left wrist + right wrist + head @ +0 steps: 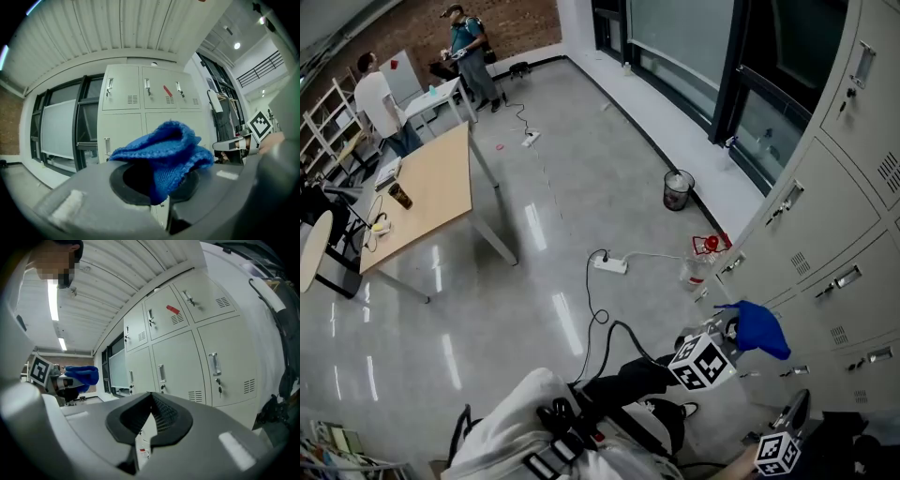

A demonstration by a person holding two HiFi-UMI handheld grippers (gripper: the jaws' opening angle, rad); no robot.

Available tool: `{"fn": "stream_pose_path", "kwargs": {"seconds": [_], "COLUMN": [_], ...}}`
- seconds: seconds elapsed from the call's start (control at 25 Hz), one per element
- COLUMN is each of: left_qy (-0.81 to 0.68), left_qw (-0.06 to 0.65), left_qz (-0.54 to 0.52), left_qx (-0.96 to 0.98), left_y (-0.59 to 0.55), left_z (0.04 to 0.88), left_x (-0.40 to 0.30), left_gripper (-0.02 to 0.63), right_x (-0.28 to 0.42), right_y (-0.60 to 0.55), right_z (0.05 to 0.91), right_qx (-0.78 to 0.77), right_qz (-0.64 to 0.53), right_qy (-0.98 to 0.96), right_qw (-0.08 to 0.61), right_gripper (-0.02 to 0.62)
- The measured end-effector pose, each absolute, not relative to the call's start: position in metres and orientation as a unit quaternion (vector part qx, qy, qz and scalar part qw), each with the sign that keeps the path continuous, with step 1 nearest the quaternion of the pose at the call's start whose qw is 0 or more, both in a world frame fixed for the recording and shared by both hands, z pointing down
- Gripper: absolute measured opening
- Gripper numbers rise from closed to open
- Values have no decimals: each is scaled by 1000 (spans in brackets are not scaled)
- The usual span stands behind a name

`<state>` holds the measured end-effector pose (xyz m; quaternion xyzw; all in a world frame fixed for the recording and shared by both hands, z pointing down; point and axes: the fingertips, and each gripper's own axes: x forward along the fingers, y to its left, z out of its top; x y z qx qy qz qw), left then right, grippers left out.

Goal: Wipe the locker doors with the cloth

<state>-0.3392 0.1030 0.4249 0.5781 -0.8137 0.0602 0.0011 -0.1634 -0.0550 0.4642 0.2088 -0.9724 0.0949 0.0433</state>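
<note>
A crumpled blue cloth (758, 326) hangs just in front of the grey locker doors (839, 216), with my left gripper (733, 332) shut on it. In the left gripper view the cloth (165, 151) bulges out above the closed jaws, and the lockers (140, 105) stand a short way ahead. My right gripper (795, 414) is lower and nearer to me, beside the lockers, and looks shut with nothing between its pads (161, 414). The right gripper view shows the locker doors (187, 357) straight ahead, with the left gripper and cloth (80, 375) off to the left.
On the floor by the lockers lie a red object (707, 246), a white power strip (610, 264) with a black cable, and a mesh bin (679, 190). A wooden table (427, 187) stands far left, with two people beyond it. Dark clothing (280, 319) hangs at the right.
</note>
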Motion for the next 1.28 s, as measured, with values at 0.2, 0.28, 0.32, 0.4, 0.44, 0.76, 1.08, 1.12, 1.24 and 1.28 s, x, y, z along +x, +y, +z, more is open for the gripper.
{"fn": "stream_pose_path", "kwargs": {"seconds": [0.2,0.28,0.32,0.4,0.44,0.76,1.08,1.12,1.24,1.28], "left_qy": [-803,-808,-814,-822,-823,-815,-816,-816,-811,-809], "left_qw": [11,9,8,13,18,42,63,65,70,70], "left_qz": [42,32,31,29,27,13,-2,-6,-15,-16], "left_qx": [594,588,580,568,567,578,575,574,580,583], "left_y": [144,171,183,198,200,218,243,244,247,246], "left_z": [425,419,417,416,418,420,410,410,409,408], "left_x": [-330,-335,-343,-354,-354,-300,-251,-250,-250,-251], "left_gripper": [31,31,31,31,31,31,31,31,31,31], "right_x": [-135,-132,-138,-147,-144,-107,-84,-82,-80,-80], "right_y": [-11,8,16,26,27,61,102,107,118,120], "right_z": [455,446,442,438,437,426,426,425,420,418], "right_qx": [235,238,233,227,228,230,229,232,239,243], "right_qz": [84,78,78,77,75,43,46,45,36,34], "right_qy": [-967,-967,-968,-970,-970,-971,-971,-971,-970,-969], "right_qw": [49,45,42,43,45,44,41,41,39,39], "right_gripper": [-2,-2,-2,-2,-2,-2,-3,-3,-3,-3]}}
